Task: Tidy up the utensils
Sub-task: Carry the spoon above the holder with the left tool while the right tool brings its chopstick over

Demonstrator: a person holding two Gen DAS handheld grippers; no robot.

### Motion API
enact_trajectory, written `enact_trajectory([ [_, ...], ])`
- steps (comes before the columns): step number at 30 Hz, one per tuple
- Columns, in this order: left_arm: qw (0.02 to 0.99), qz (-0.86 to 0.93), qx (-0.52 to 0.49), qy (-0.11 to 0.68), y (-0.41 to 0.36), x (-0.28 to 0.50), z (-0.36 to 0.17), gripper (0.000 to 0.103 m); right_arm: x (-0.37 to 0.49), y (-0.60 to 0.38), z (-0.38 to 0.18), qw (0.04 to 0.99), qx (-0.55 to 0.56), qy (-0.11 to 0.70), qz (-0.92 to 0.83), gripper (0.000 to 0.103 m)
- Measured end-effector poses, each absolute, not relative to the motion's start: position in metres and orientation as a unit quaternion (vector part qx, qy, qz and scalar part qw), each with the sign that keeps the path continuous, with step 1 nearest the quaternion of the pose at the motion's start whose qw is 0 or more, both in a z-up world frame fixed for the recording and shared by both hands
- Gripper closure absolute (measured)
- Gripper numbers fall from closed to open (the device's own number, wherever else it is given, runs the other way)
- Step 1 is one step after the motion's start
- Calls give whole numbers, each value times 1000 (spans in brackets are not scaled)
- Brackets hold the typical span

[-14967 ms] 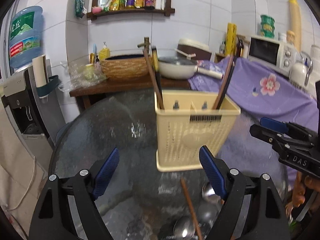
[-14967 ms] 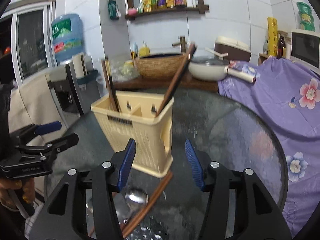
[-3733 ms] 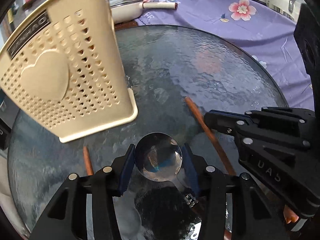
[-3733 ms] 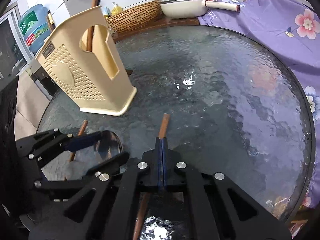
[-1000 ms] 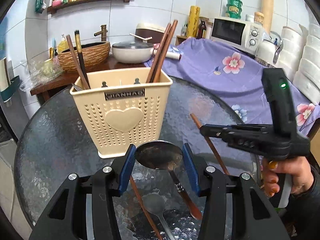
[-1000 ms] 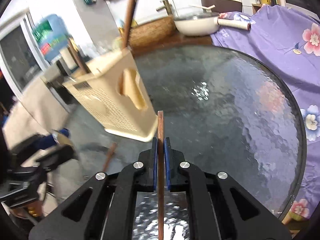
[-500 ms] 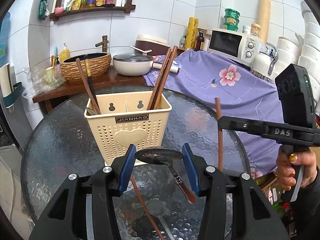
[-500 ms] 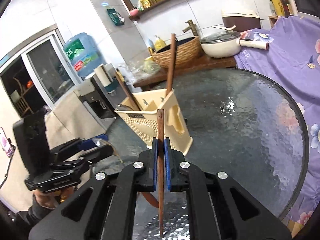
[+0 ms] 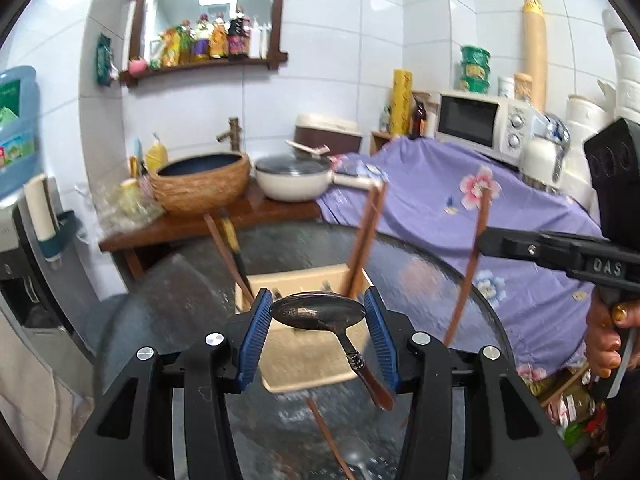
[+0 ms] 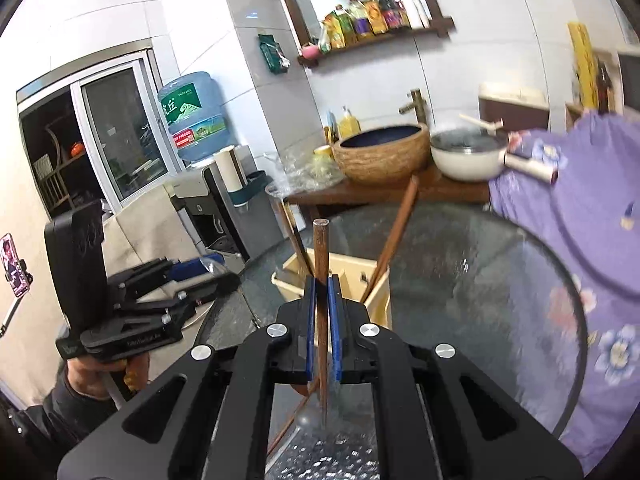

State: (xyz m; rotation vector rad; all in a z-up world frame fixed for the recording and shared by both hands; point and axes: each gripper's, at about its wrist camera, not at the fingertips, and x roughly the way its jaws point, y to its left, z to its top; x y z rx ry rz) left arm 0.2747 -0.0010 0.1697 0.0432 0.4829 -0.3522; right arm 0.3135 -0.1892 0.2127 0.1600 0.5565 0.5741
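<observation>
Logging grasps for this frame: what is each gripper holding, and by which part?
Left gripper: spoon, by its bowl. Right gripper: chopstick, around mid-shaft.

Microwave (image 9: 476, 122), wicker basin (image 9: 200, 184), seemingly lidded pan (image 9: 294, 178).

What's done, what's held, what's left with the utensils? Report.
Done: several chopsticks already stand in the holder. In hand: the left tool grips a spoon by its bowl; the right tool is shut on one chopstick, both lifted near the holder. Left: another chopstick lies on the glass table.
</observation>
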Motion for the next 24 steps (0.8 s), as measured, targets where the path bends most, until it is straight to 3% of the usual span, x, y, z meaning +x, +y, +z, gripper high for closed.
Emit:
enact_trajectory([
  [8, 973, -125, 3, 192, 19, 303, 225, 57, 326, -175, 278, 939, 62, 203, 270, 96],
  [13, 979, -84, 1, 186, 24, 328, 229, 57, 339, -169, 302, 955, 65, 160, 241, 96],
  [24, 977, -44, 14, 209, 17, 350, 172, 57, 368, -155, 254, 967, 73, 148, 193, 96],
])
